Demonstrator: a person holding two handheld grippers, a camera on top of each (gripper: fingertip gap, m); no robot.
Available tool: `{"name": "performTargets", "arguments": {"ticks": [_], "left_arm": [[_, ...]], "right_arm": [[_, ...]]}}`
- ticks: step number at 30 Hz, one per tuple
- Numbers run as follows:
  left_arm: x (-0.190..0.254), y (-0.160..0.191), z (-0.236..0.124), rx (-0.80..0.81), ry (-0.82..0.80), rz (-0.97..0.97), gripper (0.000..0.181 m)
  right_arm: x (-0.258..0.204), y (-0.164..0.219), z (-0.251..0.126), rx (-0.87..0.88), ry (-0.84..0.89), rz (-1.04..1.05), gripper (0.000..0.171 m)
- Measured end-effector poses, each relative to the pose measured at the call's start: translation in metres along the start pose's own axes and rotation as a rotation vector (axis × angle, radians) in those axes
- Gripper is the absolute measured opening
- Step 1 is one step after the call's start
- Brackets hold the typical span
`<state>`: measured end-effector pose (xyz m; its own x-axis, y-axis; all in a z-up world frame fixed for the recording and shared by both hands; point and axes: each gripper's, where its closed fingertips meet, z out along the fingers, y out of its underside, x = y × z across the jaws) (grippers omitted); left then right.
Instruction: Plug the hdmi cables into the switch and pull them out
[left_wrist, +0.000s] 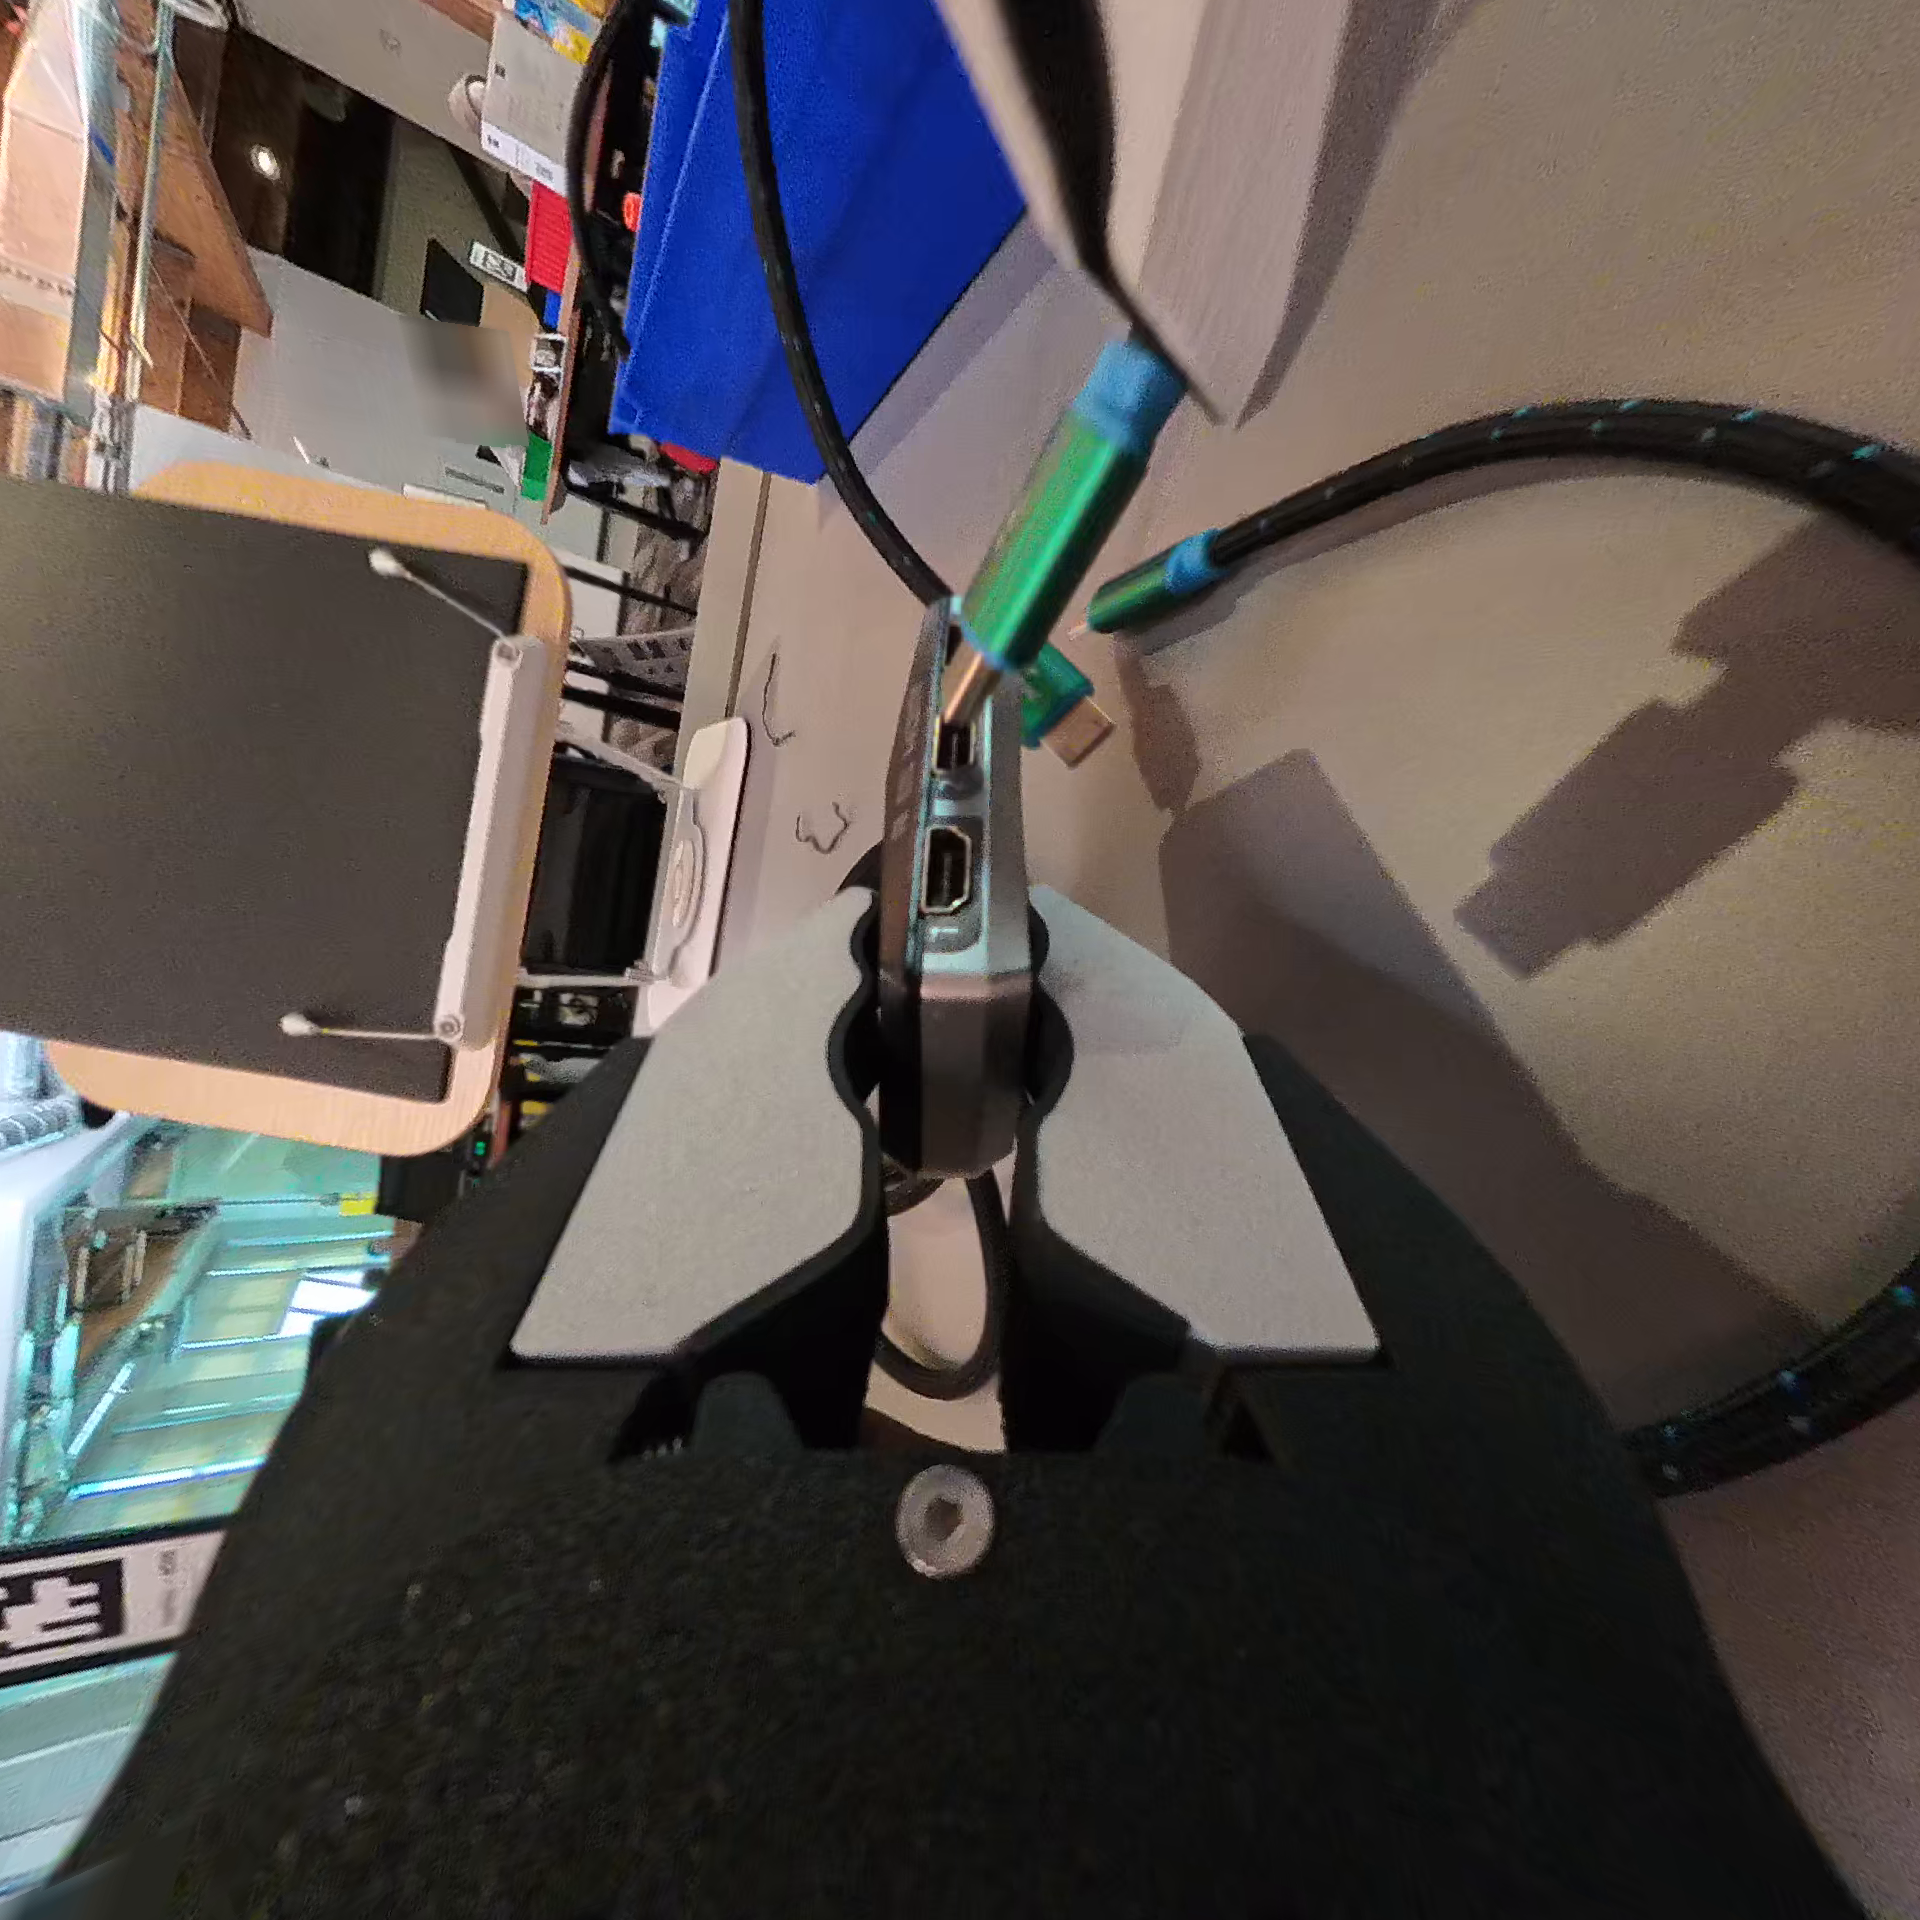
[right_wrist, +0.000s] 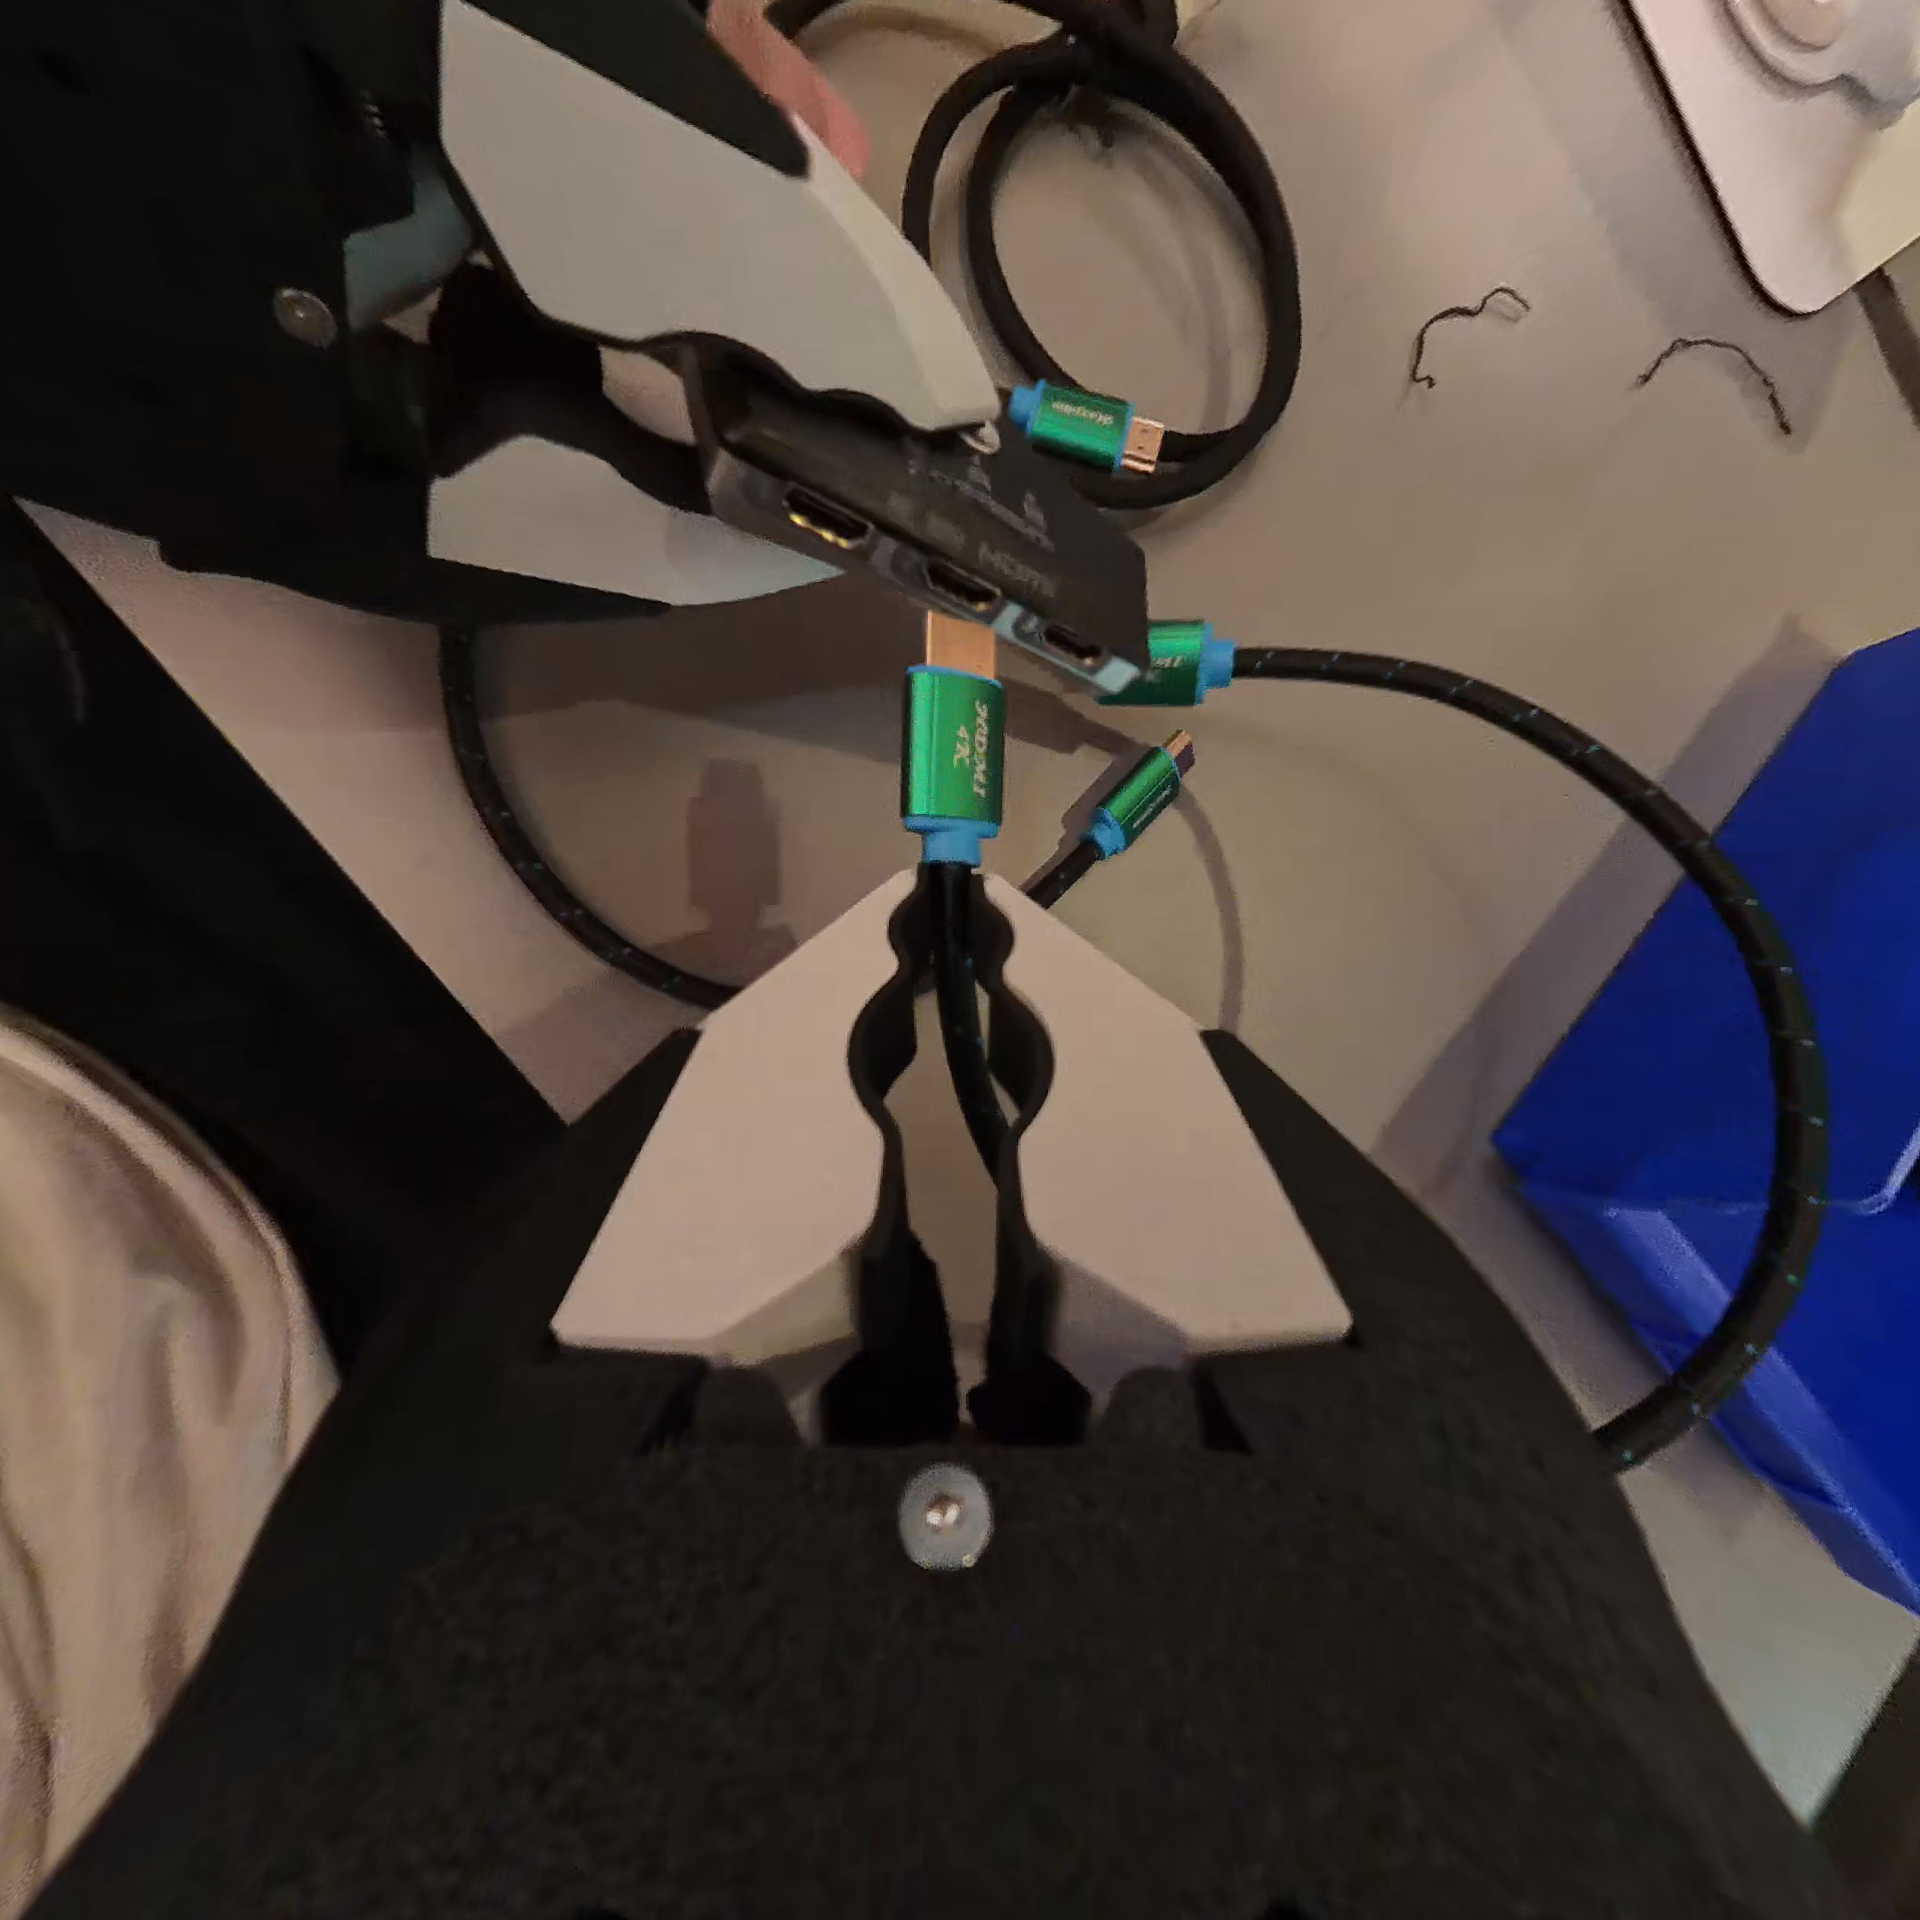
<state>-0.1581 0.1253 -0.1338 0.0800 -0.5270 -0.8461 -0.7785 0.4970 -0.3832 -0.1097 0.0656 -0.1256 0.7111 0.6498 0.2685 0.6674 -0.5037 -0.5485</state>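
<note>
My left gripper (left_wrist: 951, 935) is shut on the dark grey HDMI switch (left_wrist: 961, 997), held edge-on above the table; it also shows in the right wrist view (right_wrist: 935, 530) with several ports facing out. My right gripper (right_wrist: 951, 894) is shut on the black braided cable just behind a green HDMI plug (right_wrist: 951, 753). The plug's gold tip touches the switch edge just below the middle port (right_wrist: 961, 592); in the left wrist view the same plug (left_wrist: 1049, 540) meets the switch's far end. Another green plug (right_wrist: 1179, 660) lies behind the switch's corner.
Two more loose green plugs (right_wrist: 1091, 426) (right_wrist: 1138, 795) and coiled black cables (right_wrist: 1132, 249) lie on the beige table (right_wrist: 1455, 499). A blue box (right_wrist: 1766, 1091) sits at the right. A white device (right_wrist: 1787, 135) stands at the far corner. A chair back (left_wrist: 260, 790) is beside the table. There is about 8 cm between the tips of the two grippers.
</note>
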Motion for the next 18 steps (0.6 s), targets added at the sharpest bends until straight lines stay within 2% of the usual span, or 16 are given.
{"name": "performTargets", "arguments": {"ticks": [18], "left_arm": [[0.018,-0.011,0.005,-0.061,-0.035,0.226,0.021]], "right_arm": [[-0.005,0.024,0.009,-0.178,-0.017,0.034,0.005]]}}
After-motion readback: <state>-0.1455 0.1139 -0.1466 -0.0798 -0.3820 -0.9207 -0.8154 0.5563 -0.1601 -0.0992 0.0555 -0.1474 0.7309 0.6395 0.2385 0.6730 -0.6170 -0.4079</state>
